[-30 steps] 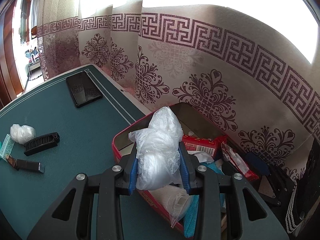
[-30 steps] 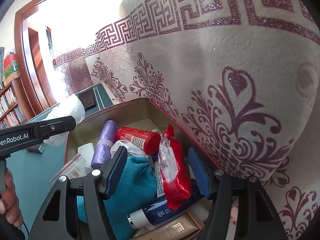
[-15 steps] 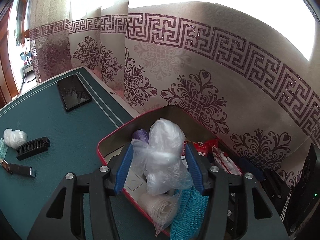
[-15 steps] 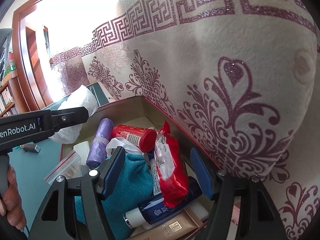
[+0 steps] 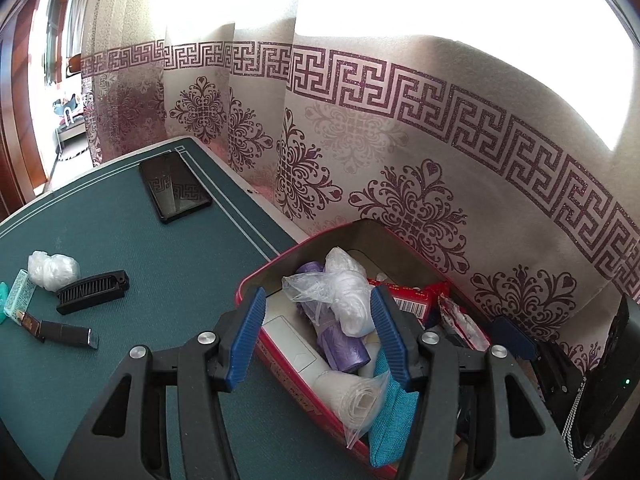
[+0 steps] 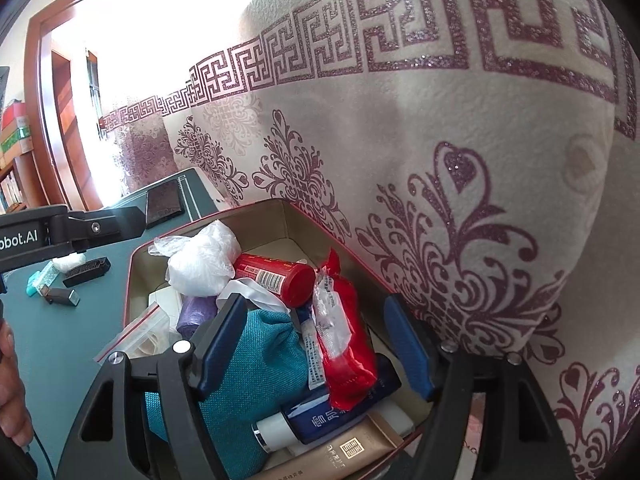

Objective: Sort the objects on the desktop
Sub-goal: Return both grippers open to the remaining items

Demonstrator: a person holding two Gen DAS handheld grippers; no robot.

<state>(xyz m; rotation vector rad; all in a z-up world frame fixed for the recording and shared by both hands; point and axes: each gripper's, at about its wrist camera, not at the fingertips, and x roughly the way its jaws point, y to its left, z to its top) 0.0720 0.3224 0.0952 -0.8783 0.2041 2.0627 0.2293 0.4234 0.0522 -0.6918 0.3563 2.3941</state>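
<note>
crinkly plastic bag (image 5: 344, 292) lies loose atop my crammed red box (image 5: 256, 276); left gripper (image 5: 318, 336) open, empty; right gripper (image 6: 320, 344) opening, empty; bag may slide out.

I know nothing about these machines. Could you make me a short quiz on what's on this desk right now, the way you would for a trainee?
1. True or false: the crumpled clear plastic bag lies inside the red box, free of the left gripper.
2. Which lies on the green table outside the box? A) black comb B) red tube C) teal cloth pouch
3. What dark flat device lies near the table's far edge by the curtain?

Key: 1 true; its jaws stand apart from the bag. 2 A. 3 a phone.
</note>
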